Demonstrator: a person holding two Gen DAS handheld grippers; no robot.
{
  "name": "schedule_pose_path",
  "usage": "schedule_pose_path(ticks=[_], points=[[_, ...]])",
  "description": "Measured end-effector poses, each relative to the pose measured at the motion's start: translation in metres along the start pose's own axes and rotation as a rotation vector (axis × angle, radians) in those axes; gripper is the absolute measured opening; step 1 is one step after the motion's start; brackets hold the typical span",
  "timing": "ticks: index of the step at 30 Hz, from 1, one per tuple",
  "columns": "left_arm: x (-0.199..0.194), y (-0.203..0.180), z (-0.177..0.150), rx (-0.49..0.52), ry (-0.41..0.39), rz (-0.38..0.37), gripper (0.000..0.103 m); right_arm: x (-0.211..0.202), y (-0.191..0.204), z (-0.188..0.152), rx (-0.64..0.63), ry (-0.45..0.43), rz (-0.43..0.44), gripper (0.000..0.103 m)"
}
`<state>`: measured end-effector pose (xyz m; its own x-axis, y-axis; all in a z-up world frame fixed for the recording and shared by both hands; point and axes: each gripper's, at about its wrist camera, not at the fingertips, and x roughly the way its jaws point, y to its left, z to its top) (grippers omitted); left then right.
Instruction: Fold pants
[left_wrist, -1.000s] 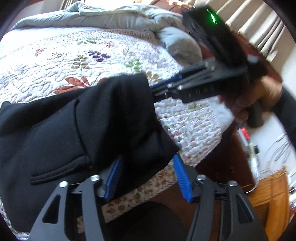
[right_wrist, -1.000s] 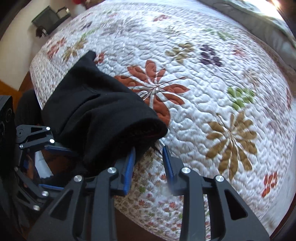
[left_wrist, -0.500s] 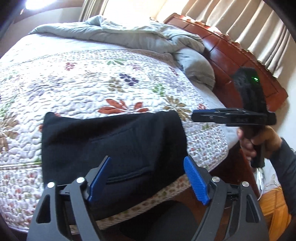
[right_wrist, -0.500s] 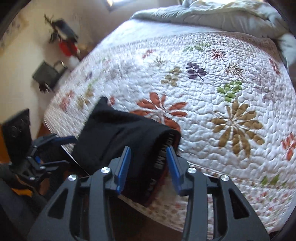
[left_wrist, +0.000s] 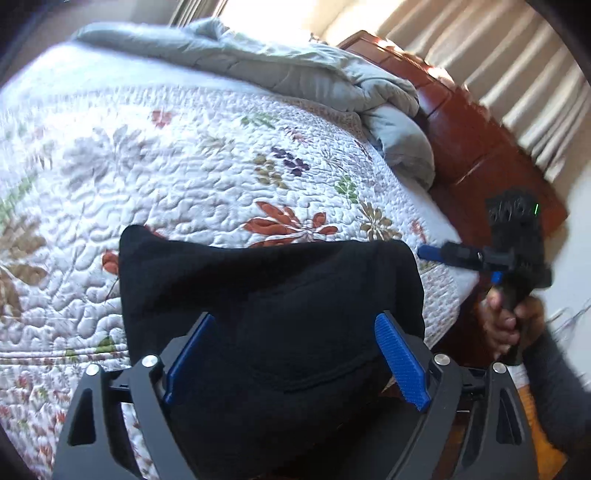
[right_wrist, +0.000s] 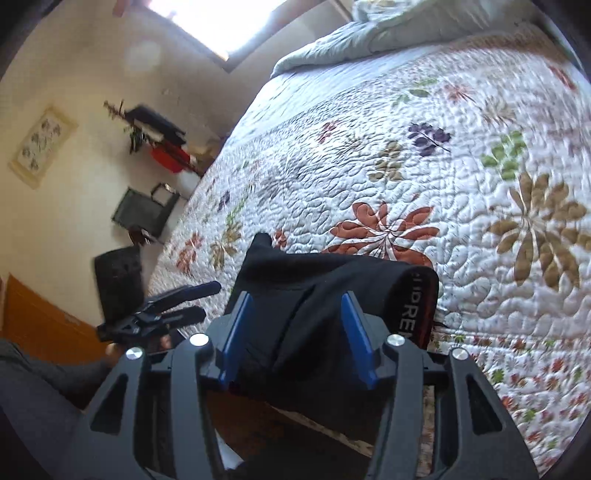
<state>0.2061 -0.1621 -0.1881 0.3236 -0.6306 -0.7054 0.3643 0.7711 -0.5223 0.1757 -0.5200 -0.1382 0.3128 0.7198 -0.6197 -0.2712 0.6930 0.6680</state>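
The black pants (left_wrist: 273, 295) lie folded on the floral quilt (left_wrist: 177, 177) at the bed's near edge, and their lower part hangs over that edge. My left gripper (left_wrist: 295, 350) hovers over them with its jaws opening wide, and its blue pads (left_wrist: 400, 362) are clear of the cloth. My right gripper (right_wrist: 295, 328) straddles the fold near the lettered waistband (right_wrist: 413, 306); its jaws are opening and its pads do not press the pants (right_wrist: 317, 291). Each gripper shows in the other's view: the right gripper (left_wrist: 432, 254) is at the pants' right corner, the left gripper (right_wrist: 201, 301) off their left side.
A crumpled grey duvet (left_wrist: 295, 70) lies along the far side of the bed. A red-brown wooden headboard (left_wrist: 472, 147) and curtains (left_wrist: 517, 66) stand to the right. A person's hand (left_wrist: 506, 325) holds the right gripper. A black bag (right_wrist: 144, 210) leans against the wall.
Both grippers have let go of the pants and opened wider. The left one has pulled back, the right one has rolled. The pants now lie flat and folded on the quilt.
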Motion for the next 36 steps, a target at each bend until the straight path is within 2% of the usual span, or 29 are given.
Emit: schedule_pose_path(ticks=[4, 7, 10, 12, 14, 16, 17, 19, 20, 21, 22, 23, 24, 27, 28, 30, 31, 32, 35, 36], points=[[0.006, 0.047, 0.017, -0.138, 0.023, -0.144, 0.089, 0.008, -0.017, -0.006, 0.056, -0.001, 0.046, 0.052], [0.018, 0.067, 0.028, -0.203, 0.043, -0.243, 0.089, 0.021, -0.028, -0.011, 0.065, 0.028, 0.044, 0.051], [0.035, 0.079, 0.033, -0.221, 0.075, -0.274, 0.089, 0.031, -0.052, -0.023, 0.112, 0.057, 0.037, 0.05], [0.046, 0.085, 0.033, -0.231, 0.089, -0.274, 0.089, 0.038, -0.067, -0.035, 0.141, 0.076, 0.031, 0.045], [0.051, 0.089, 0.032, -0.245, 0.083, -0.29, 0.089, 0.047, -0.083, -0.048, 0.16, 0.088, 0.012, 0.026], [0.051, 0.092, 0.033, -0.262, 0.072, -0.302, 0.089, 0.045, -0.091, -0.05, 0.198, 0.079, 0.026, 0.022], [0.047, 0.092, 0.034, -0.273, 0.063, -0.311, 0.089, 0.041, -0.09, -0.048, 0.21, 0.078, 0.03, 0.025], [0.036, 0.092, 0.035, -0.267, 0.039, -0.316, 0.089, 0.026, -0.074, -0.04, 0.173, 0.05, 0.009, 0.045], [0.029, 0.091, 0.035, -0.263, 0.026, -0.321, 0.089, 0.02, -0.067, -0.035, 0.152, 0.032, -0.014, 0.06], [0.02, 0.091, 0.034, -0.268, 0.006, -0.324, 0.089, 0.014, -0.062, -0.031, 0.139, 0.015, -0.038, 0.066], [0.011, 0.093, 0.031, -0.277, -0.013, -0.327, 0.089, 0.006, -0.06, -0.029, 0.142, -0.002, -0.061, 0.082], [0.006, 0.095, 0.029, -0.284, -0.024, -0.326, 0.089, 0.003, -0.062, -0.03, 0.16, 0.002, -0.085, 0.092], [-0.002, 0.097, 0.025, -0.295, -0.036, -0.323, 0.09, 0.005, -0.068, -0.032, 0.184, 0.017, -0.082, 0.092], [-0.011, 0.106, 0.013, -0.321, -0.035, -0.305, 0.09, 0.021, -0.089, -0.047, 0.332, 0.106, 0.0, 0.092], [-0.01, 0.108, 0.008, -0.331, -0.028, -0.3, 0.09, 0.03, -0.087, -0.052, 0.328, 0.127, 0.019, 0.09], [-0.008, 0.113, -0.001, -0.357, -0.018, -0.293, 0.09, 0.041, -0.08, -0.052, 0.302, 0.157, 0.023, 0.067], [-0.007, 0.115, -0.004, -0.371, -0.019, -0.295, 0.09, 0.043, -0.073, -0.05, 0.275, 0.157, -0.006, 0.029], [-0.008, 0.116, -0.006, -0.383, -0.027, -0.309, 0.09, 0.043, -0.068, -0.047, 0.252, 0.159, -0.01, 0.019], [-0.01, 0.12, -0.012, -0.416, -0.057, -0.385, 0.09, 0.031, -0.048, -0.045, 0.162, 0.112, -0.043, 0.016], [-0.008, 0.121, -0.014, -0.431, -0.058, -0.408, 0.09, 0.032, -0.051, -0.048, 0.172, 0.115, -0.061, 0.016]])
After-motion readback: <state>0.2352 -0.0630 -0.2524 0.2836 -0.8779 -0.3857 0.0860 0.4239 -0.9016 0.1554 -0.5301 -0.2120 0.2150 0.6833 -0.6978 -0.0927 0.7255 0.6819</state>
